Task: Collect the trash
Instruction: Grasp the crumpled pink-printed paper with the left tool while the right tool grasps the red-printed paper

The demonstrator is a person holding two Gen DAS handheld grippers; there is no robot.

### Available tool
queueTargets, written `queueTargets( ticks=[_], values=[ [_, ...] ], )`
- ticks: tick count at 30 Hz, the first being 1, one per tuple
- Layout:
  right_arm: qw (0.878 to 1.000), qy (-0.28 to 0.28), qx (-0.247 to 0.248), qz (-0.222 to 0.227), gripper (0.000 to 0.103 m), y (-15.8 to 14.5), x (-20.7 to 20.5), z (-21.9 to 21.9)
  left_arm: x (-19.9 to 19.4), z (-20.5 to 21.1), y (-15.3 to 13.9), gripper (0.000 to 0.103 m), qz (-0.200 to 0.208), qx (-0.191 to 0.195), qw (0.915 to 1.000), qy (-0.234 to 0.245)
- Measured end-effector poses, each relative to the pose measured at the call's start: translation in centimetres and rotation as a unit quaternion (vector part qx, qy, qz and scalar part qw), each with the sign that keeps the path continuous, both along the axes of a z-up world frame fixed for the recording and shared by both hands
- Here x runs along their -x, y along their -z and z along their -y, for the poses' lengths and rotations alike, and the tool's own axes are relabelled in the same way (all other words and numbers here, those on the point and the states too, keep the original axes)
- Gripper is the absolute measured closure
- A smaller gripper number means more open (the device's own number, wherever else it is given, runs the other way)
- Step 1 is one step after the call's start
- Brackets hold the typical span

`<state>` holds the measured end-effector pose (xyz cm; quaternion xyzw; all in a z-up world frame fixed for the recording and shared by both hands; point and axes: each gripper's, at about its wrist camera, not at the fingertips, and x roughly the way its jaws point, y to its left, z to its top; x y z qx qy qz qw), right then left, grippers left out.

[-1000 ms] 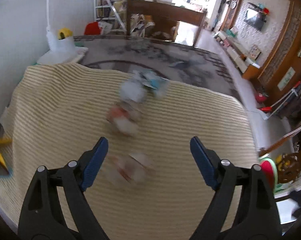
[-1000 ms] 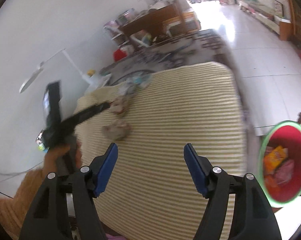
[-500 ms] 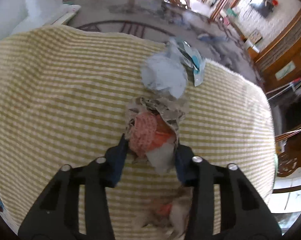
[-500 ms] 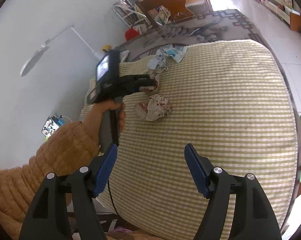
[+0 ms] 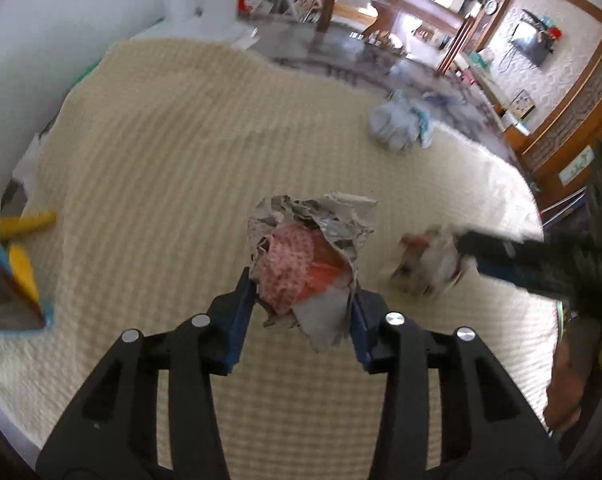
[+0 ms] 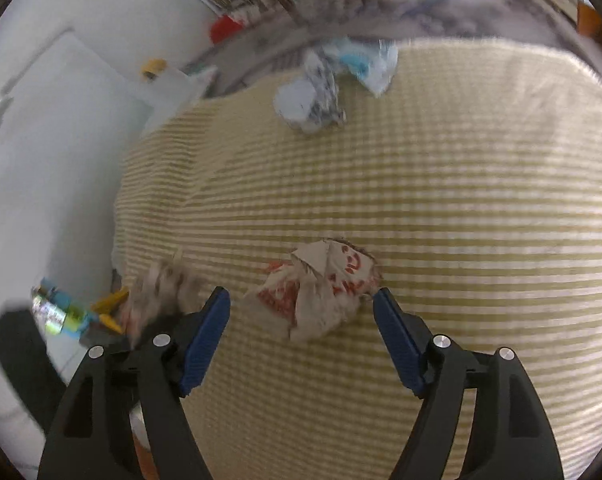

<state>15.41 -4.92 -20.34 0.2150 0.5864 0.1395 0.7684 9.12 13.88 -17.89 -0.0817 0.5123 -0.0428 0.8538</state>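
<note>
Left tool clamped on newspaper wad | right tool apart, straddling red-printed wrapper

- Yellow-and-cream checked tablecloth, its squares running in fine rows.
- Crumpled grey newsprint ball showing a pink dotted patch and an orange-red one.
- Beige paper wad printed in red.
- Pale blue-and-white wrapper heap with a brighter turquoise patch.
- Black gripper arms with blue pads in both wrist views.
- Yellow object at the cloth's edge, too blurred to name.
</note>
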Motion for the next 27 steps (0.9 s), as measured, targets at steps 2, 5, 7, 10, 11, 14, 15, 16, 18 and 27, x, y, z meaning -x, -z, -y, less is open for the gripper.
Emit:
queueTargets(
  ticks=[2,5,7,10,11,14,15,16,18,27],
  values=[
    [1.0,-0.004,0.002,-0.011,0.034,1.1,-0.4,-0.6,0.6,-0.4,0.9,0.058,-0.015,0.005,0.9999,-0.007],
    [1.0,-0.009,0.022,0.002,0.057,1.4,-0.3,-0.9,1.4,-0.9,1.4,0.051,-0.025,0.015,0.9995,-0.012],
    [1.0,-0.018,0.018,0.013,0.062,0.9,-0.1,-0.8,1.7,-1.1,1.2,0.043,-0.019,0.014,0.9996,-0.017],
    [0.998,-0.026,0.018,0.048,0.065,-1.1,1.0,-0.2,1.9,-1.1,0.8,0.032,-0.007,0.022,0.9995,-0.022],
    [0.998,-0.027,0.018,0.062,0.065,-2.0,1.5,0.1,1.8,-1.1,0.8,0.029,-0.006,0.026,0.9994,-0.02],
    [0.996,-0.037,0.011,0.087,0.065,-4.0,2.9,0.8,1.3,-0.4,1.2,0.029,-0.015,0.029,0.9993,-0.015],
    [0.995,-0.04,0.011,0.093,0.065,-4.6,3.6,1.1,1.1,-0.2,1.4,0.029,-0.018,0.027,0.9994,-0.013],
    [0.994,-0.041,0.011,0.097,0.065,-5.0,4.1,1.1,1.0,0.1,1.7,0.03,-0.023,0.02,0.9995,-0.01],
    [0.993,-0.045,0.007,0.108,0.065,-5.9,5.6,1.6,1.0,0.7,1.9,0.048,-0.026,0.007,0.9996,-0.006],
    [0.986,-0.025,0.023,0.166,0.064,-9.1,9.7,3.3,1.9,4.3,-2.0,0.059,0.037,0.007,0.9988,0.033]
  ],
)
